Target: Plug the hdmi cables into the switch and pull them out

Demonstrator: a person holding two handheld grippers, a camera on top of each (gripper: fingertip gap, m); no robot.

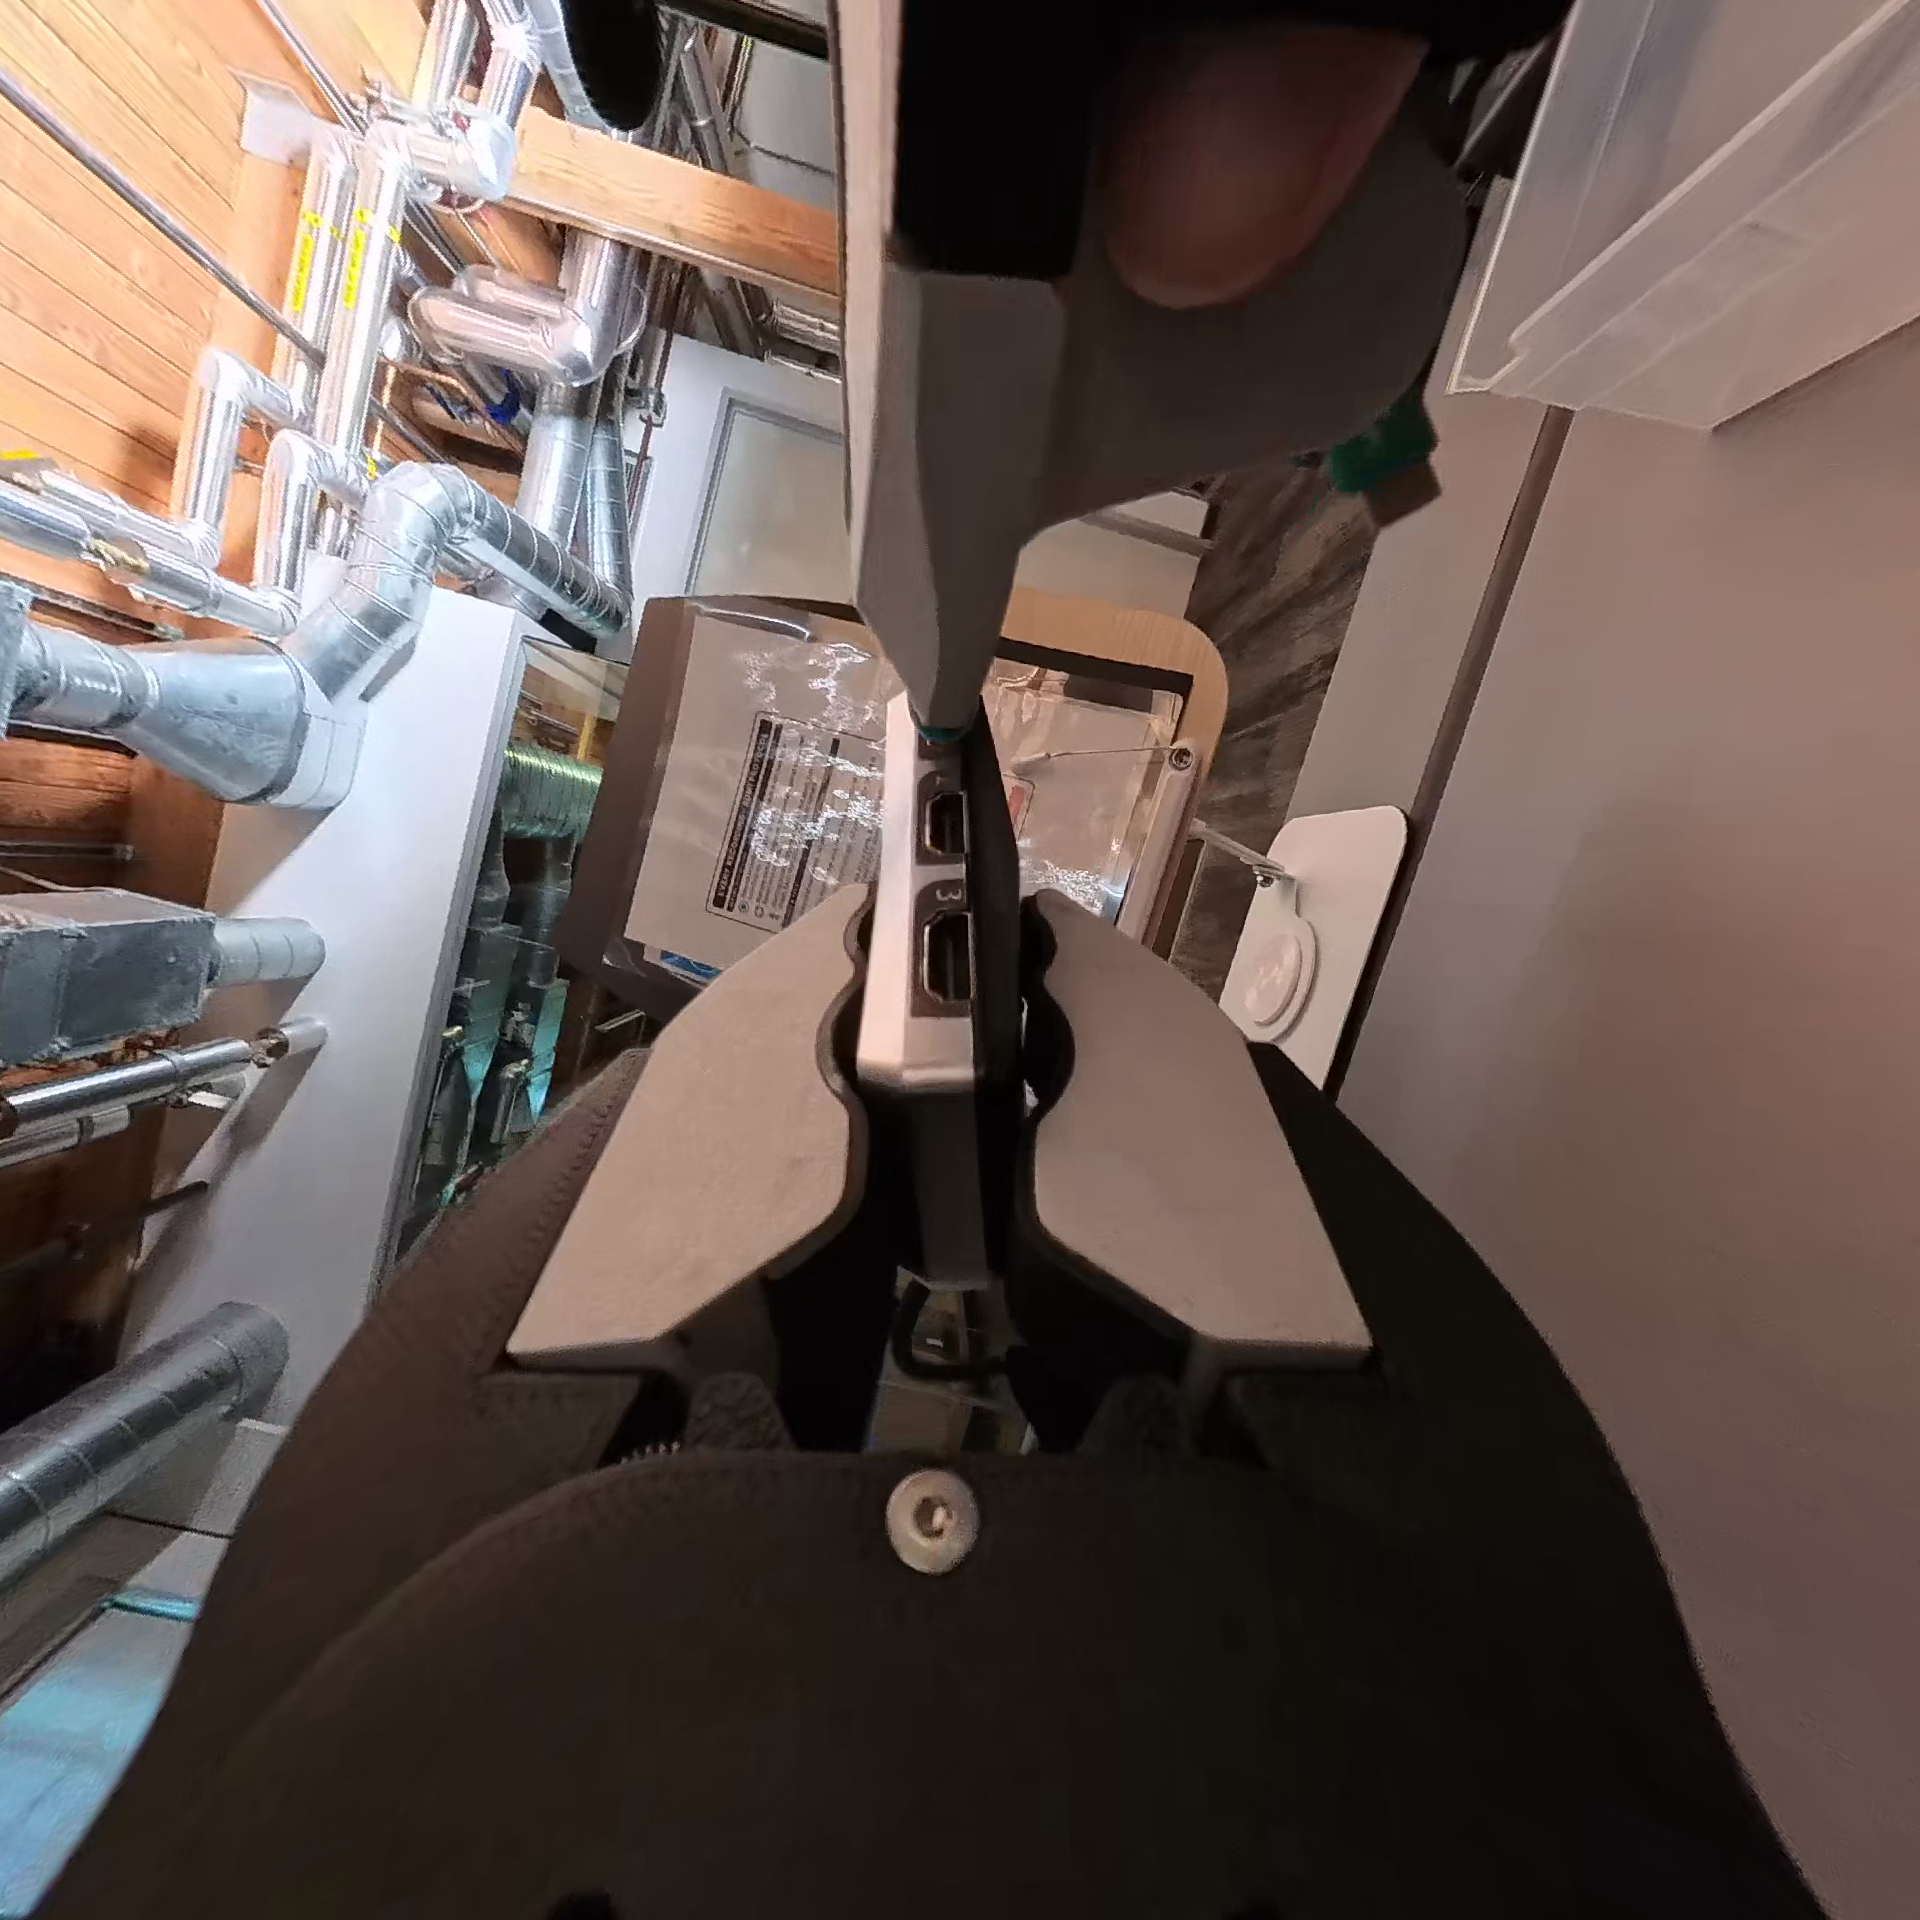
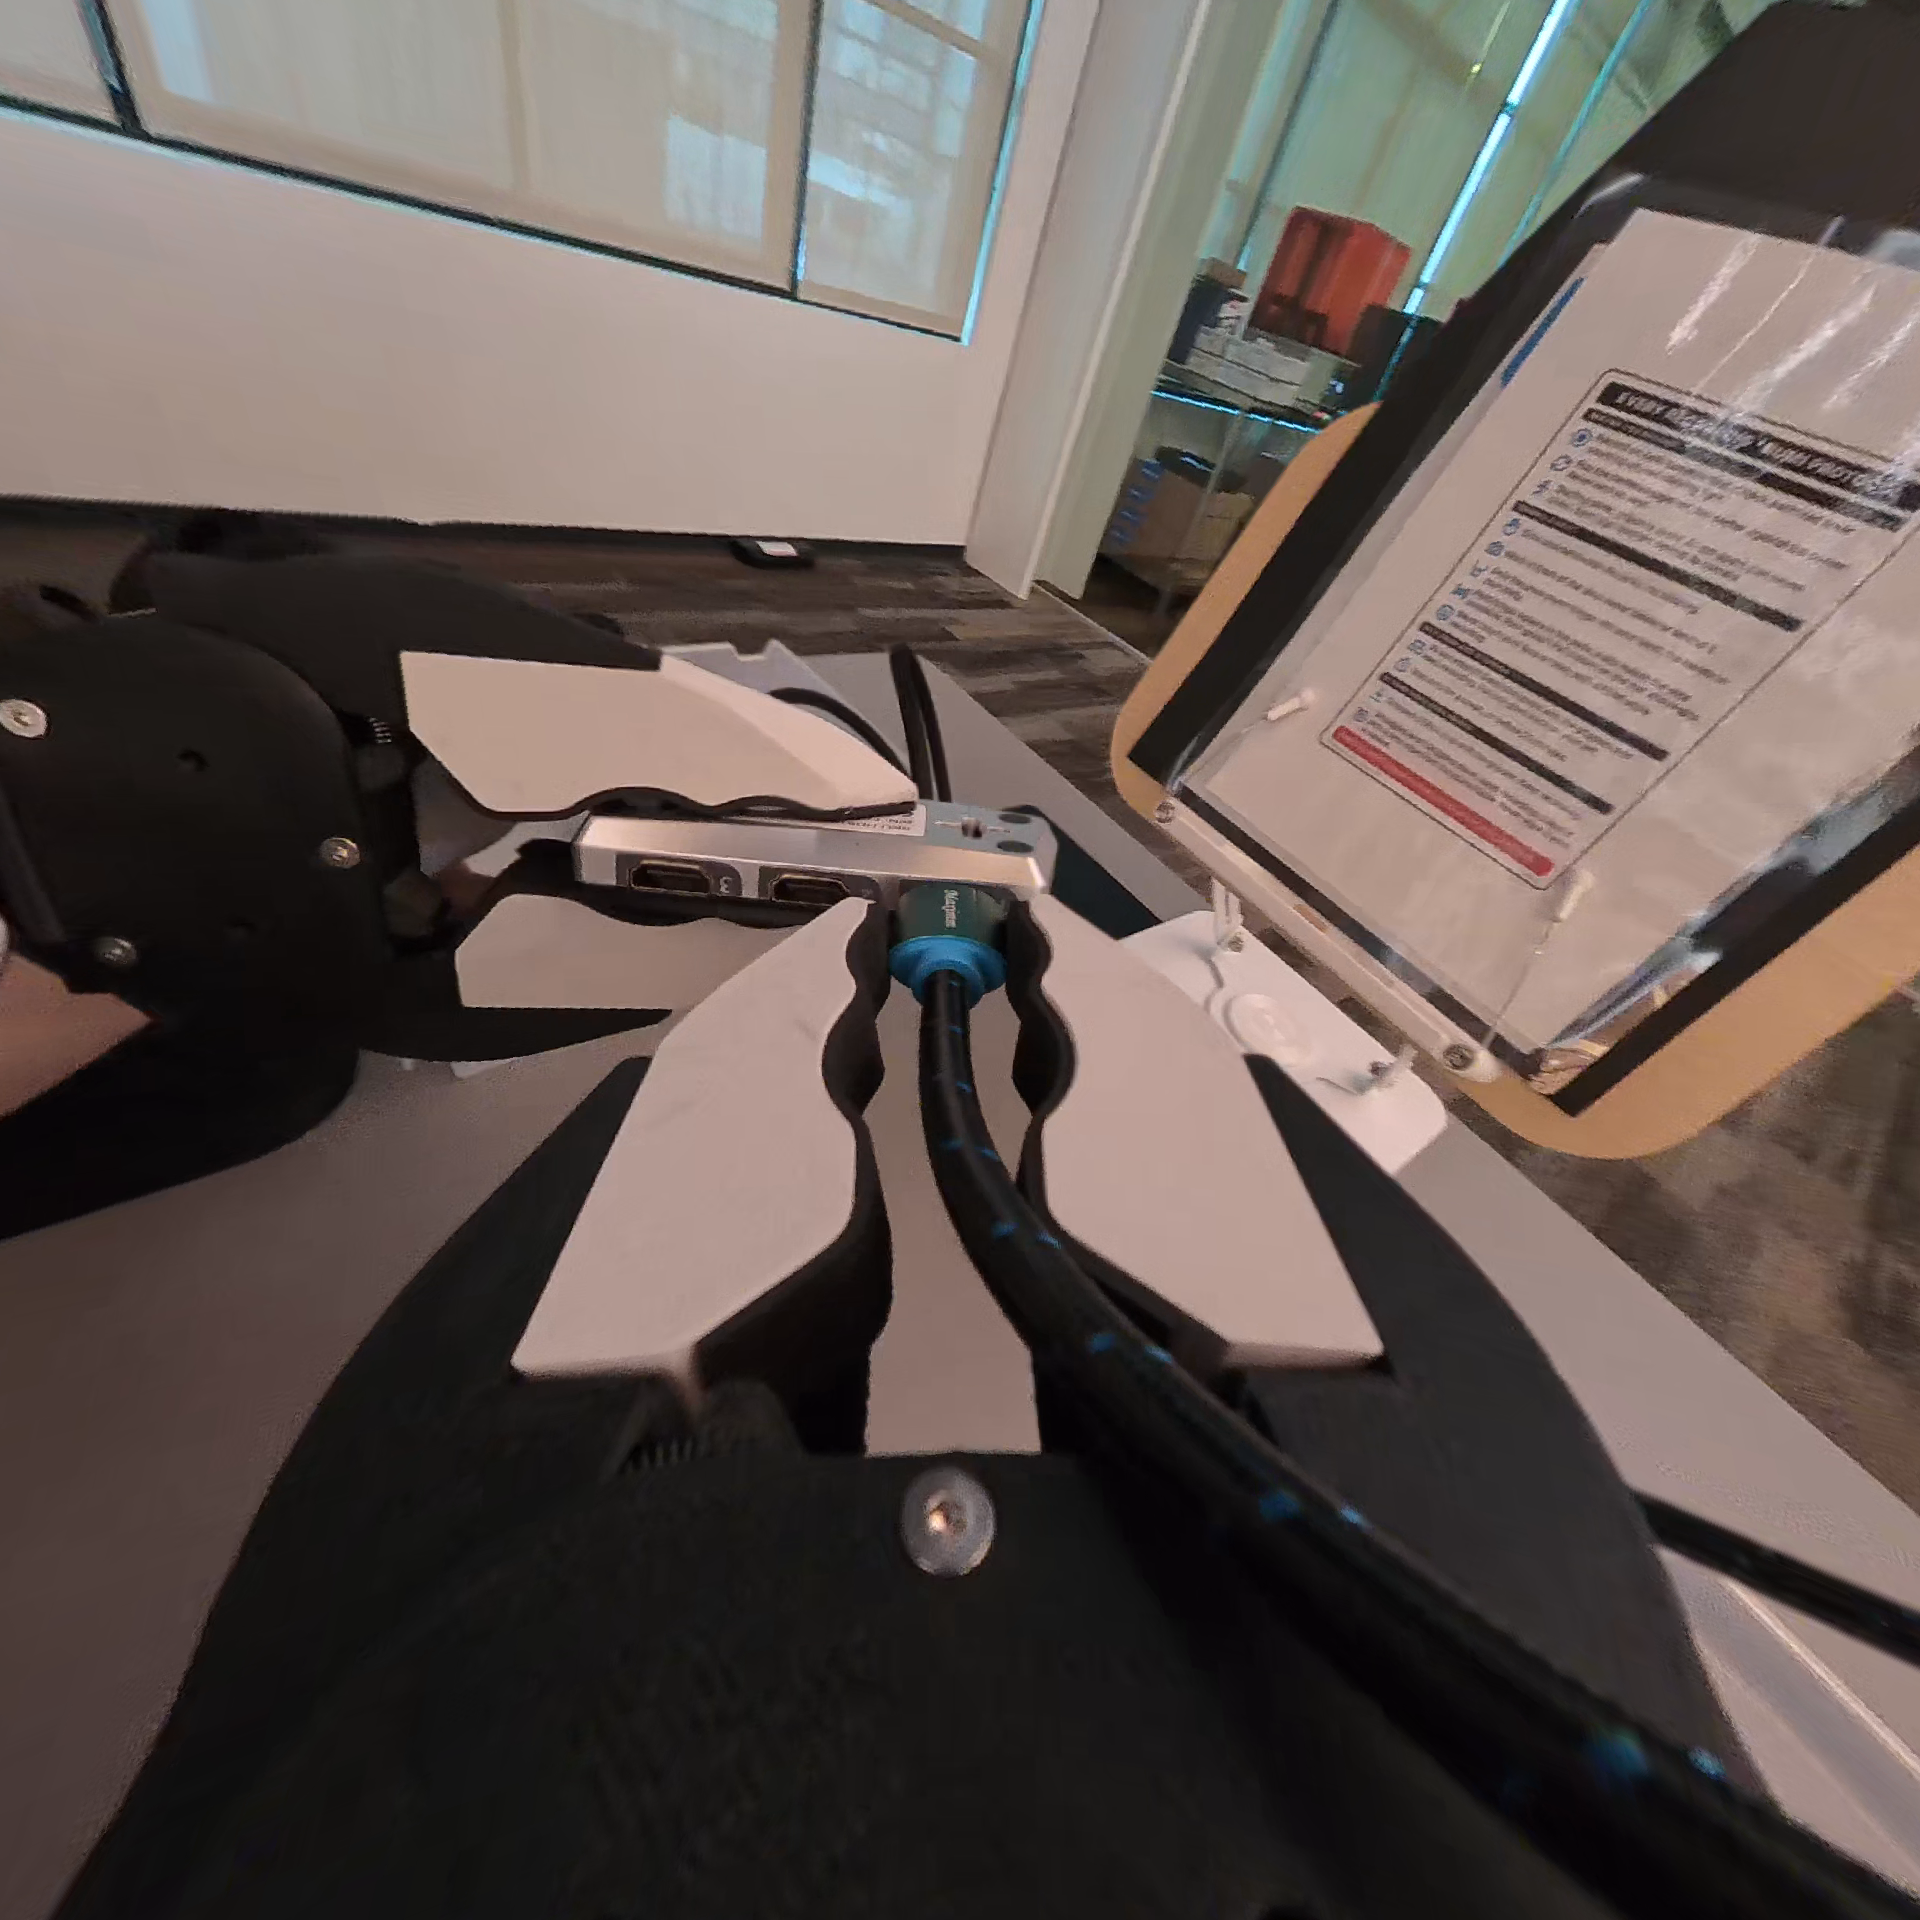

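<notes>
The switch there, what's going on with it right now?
The left gripper is shut on the silver HDMI switch, holding it just above the grey table. The right gripper has its jaws closed on the teal plug of a black braided cable, which sits at the end port. Whether it is fully seated cannot be told. The two ports beside it are empty.

Your switch: brushed silver metal shell, satin sheen. HDMI cable: black braided jacket with blue flecks; connector glossy teal metal. Your right gripper: matt white plates, grainy black plastic. Tabletop: smooth matt grey. Sign holder: glossy clear acrylic over paper.
</notes>
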